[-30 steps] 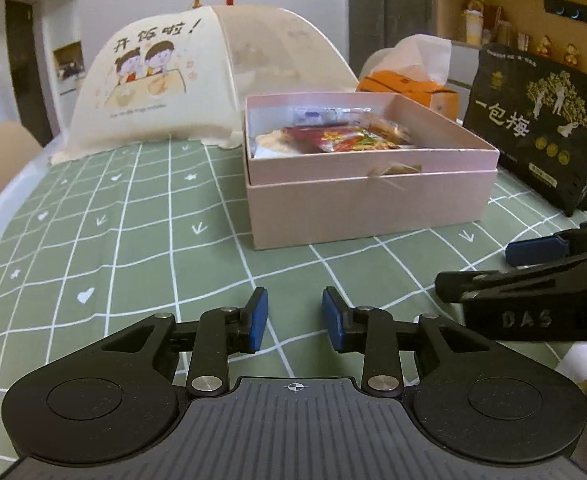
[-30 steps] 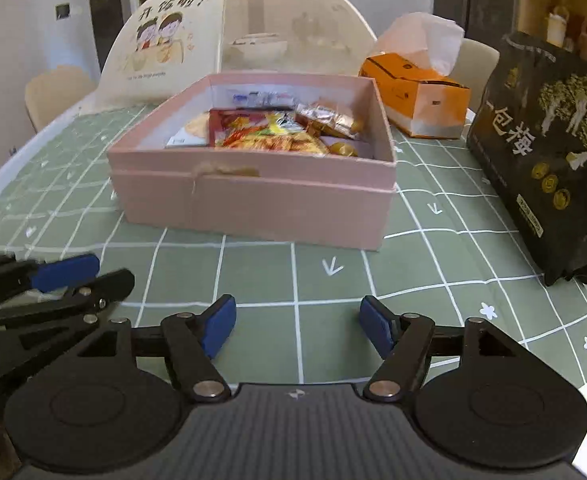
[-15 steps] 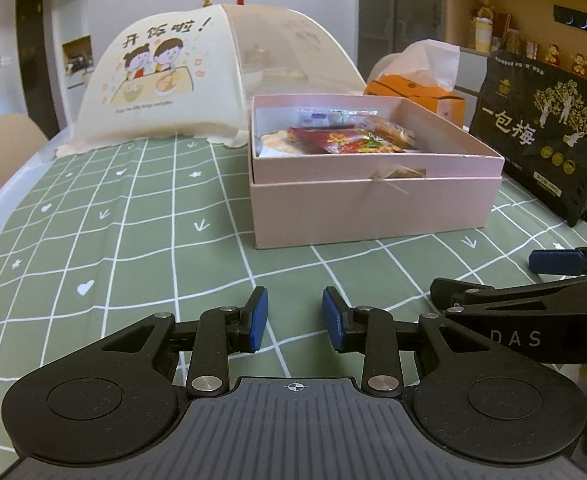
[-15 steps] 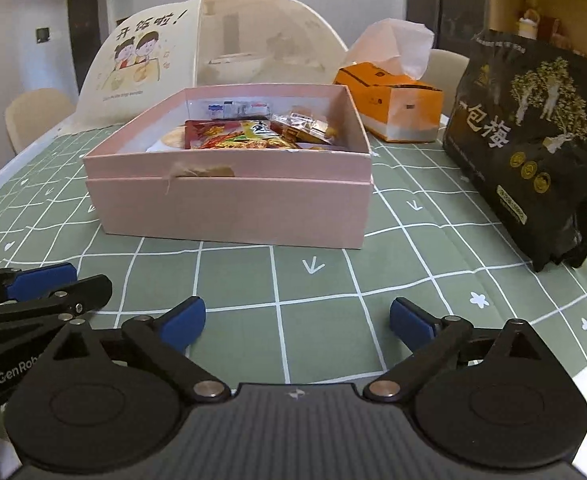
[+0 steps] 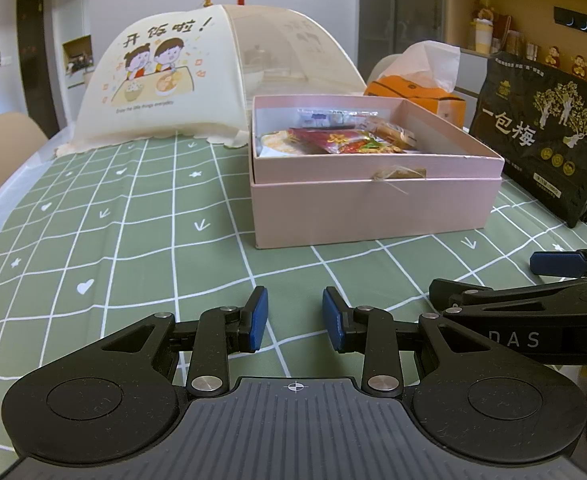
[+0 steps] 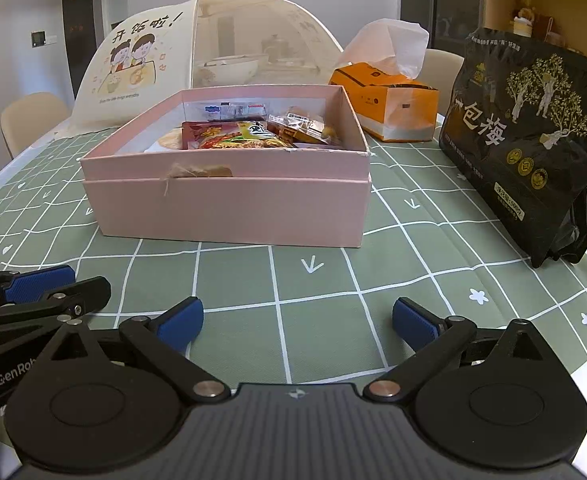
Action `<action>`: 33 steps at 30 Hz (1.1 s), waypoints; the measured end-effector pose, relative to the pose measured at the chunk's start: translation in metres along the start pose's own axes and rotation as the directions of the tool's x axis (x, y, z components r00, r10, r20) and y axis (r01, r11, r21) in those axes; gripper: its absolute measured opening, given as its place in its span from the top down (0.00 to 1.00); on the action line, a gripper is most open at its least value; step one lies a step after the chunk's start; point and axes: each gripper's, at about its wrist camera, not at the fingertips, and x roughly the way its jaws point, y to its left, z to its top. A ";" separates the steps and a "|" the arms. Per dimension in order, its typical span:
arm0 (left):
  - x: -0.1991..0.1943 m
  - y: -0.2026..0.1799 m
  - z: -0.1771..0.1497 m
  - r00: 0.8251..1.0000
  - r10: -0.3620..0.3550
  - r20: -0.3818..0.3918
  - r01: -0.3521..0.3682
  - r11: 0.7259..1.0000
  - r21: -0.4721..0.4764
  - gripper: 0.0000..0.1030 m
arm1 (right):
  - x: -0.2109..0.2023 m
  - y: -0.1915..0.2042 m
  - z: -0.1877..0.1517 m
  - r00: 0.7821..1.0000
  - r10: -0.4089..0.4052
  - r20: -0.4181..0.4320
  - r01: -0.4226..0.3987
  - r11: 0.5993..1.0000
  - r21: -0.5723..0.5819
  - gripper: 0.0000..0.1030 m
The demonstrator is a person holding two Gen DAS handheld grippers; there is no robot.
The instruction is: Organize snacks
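Both claws hover low over the near edge of the worktop point(image 5: 133, 248), side by side, each angled downward toward the cloth. The left claw point(image 5: 294, 319) stands with a narrow gap between its blue pads point(image 5: 258, 318); nothing lies between them. The right claw point(image 6: 297, 322) has just been opening and now stands spread wide, its pads point(image 6: 181, 322) apart over bare cloth, holding nothing. Each claw shows at the edge of the other's view.

One pink box point(image 6: 229, 208), lid off, sits mid-worktop, ahead of both claws and well apart from them. Inside lie several snack packets point(image 6: 233, 136): one red, one clear at the back, one brown-wrapped on the right; the exact count cannot be told. One black bag point(image 6: 533, 140) stands upright near the right edge, apart from the box. One orange tissue box point(image 6: 385, 100) sits behind, toward the far right corner. One mesh food cover point(image 5: 197, 80) occupies the far edge. Two chairs point(image 6: 29, 120) stand beyond the worktop.
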 end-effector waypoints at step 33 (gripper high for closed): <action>-0.001 0.000 0.000 1.000 -0.005 0.001 0.005 1.000 -0.015 0.66 | 0.002 0.000 0.000 1.000 0.003 -0.002 -0.003 1.000 -0.001 0.00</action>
